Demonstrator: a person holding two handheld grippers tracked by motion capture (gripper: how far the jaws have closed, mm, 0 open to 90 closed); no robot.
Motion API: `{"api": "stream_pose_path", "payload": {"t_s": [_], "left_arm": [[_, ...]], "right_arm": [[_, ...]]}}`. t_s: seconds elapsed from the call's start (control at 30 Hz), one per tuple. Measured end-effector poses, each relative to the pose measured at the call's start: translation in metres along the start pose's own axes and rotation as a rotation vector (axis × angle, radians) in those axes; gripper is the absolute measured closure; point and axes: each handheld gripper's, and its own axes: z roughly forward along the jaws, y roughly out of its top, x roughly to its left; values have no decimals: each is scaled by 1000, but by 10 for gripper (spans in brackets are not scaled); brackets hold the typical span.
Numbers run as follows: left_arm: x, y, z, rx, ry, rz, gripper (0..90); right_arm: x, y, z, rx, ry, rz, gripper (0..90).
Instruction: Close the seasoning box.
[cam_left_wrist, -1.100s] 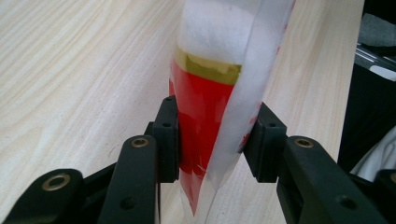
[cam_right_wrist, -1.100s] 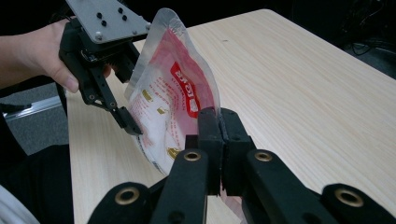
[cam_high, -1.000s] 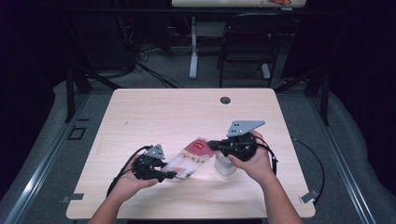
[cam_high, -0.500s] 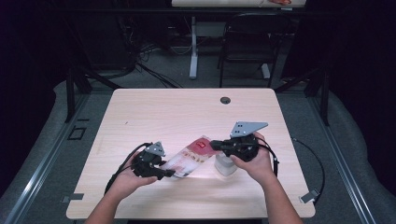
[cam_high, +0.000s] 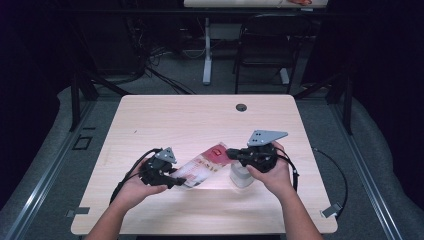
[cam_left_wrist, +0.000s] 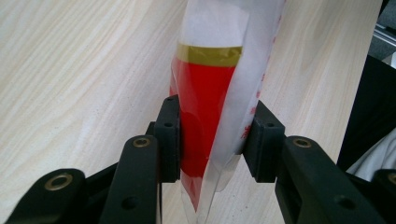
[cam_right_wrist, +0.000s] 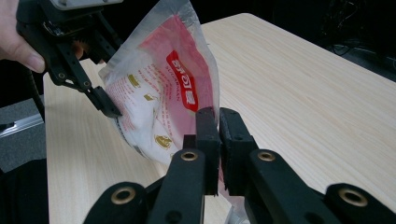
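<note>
Right gripper view: right gripper (cam_right_wrist: 218, 122) jaws pinch only the edge of the red-and-white clear plastic food pouch (cam_right_wrist: 161, 88), left gripper (cam_right_wrist: 105, 107) jaws clamp its far end; thin film may slip or tear under tension.

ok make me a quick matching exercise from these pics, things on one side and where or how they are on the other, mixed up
Things:
1. left gripper
2. right gripper
3. bag
4. round hole

States:
A. in the table near its far edge
B. pinched shut on the bag's thin edge
C. red and white, held up between both grippers
D. clamped across the bag's full, thicker end

Pairs: 1-D, 2-B, 3-C, 4-A
</note>
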Motion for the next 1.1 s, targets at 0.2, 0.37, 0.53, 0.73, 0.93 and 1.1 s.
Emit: {"api": "stream_pose_path", "payload": {"t_s": [0.2,0.37,0.53,0.73,0.93,1.1], "left_arm": [[2,3,-4,-1,2,-1,631],[3,5,-5,2,2,0,632],[4,6,-7,5,-1,-2,633],[4,8,-9,8,5,-1,636],[5,9,-11,9,8,0,639],[6,10,-13,6,6,0,641]], "right_arm": [[-2,-1,0,0,-9,13,870],[-4,-3,1,-6,-12,31,869],[-4,-3,1,-3,-16,38,868],[-5,-4,3,4,-22,44,866],[-6,-5,4,13,-30,44,863],[-6,-6,4,23,-34,40,862]]}}
